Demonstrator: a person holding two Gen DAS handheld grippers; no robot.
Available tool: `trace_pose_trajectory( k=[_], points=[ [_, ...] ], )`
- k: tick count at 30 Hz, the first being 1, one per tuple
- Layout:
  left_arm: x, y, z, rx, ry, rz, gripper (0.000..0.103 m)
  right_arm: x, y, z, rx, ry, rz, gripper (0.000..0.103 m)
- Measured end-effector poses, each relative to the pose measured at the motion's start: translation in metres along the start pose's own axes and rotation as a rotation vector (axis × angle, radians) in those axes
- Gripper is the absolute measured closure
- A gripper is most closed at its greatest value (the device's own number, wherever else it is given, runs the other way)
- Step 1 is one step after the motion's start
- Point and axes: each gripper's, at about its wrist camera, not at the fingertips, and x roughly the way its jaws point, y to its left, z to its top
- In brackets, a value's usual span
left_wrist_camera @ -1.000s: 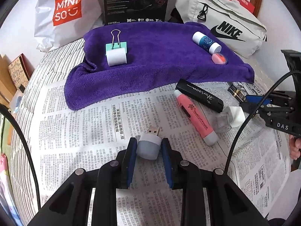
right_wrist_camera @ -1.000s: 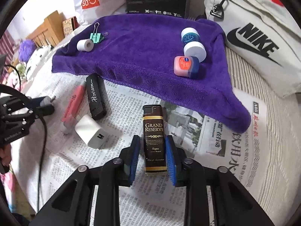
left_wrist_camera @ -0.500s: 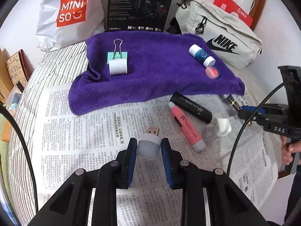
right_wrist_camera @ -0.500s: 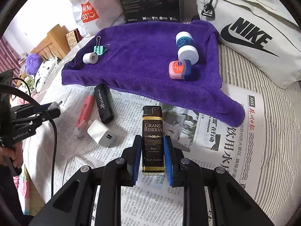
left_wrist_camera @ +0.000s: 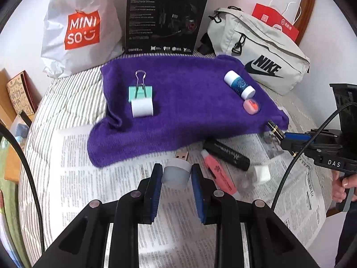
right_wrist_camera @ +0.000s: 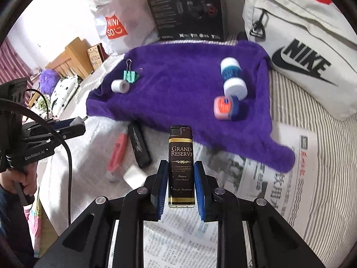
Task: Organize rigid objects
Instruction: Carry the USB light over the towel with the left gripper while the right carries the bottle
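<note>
Purple towel lies on newspaper over striped bedding.

On the towel, a clip is laid left, a tube right; markers, seemingly, are placed before it.

Setting: a home, most likely a bedroom. The work area is a bed with a striped cover, spread with newspaper and a purple towel. Against the white wall stand a white shopping bag, a black product box, a grey waist bag and a red paper bag. In the right wrist view, wooden furniture stands at the left, with a purple fluffy item and a flower-print cushion beside it. Striped curtains hang at the far left. Everything is domestic clutter; no workshop or office fittings.
</note>
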Motion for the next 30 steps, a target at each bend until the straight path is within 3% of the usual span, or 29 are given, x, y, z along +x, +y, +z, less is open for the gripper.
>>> trace_pose_trajectory(
  k=[15,30],
  points=[
    [0.006,0.022,0.037,-0.025,-0.029,0.008,0.078,0.009,0.003,0.047,-0.006,-0.044,0.026,0.08],
    [0.039,0.043,0.061,-0.04,0.005,0.011,0.078,0.053,-0.02,0.093,0.051,-0.027,0.002,0.08]
  ],
)
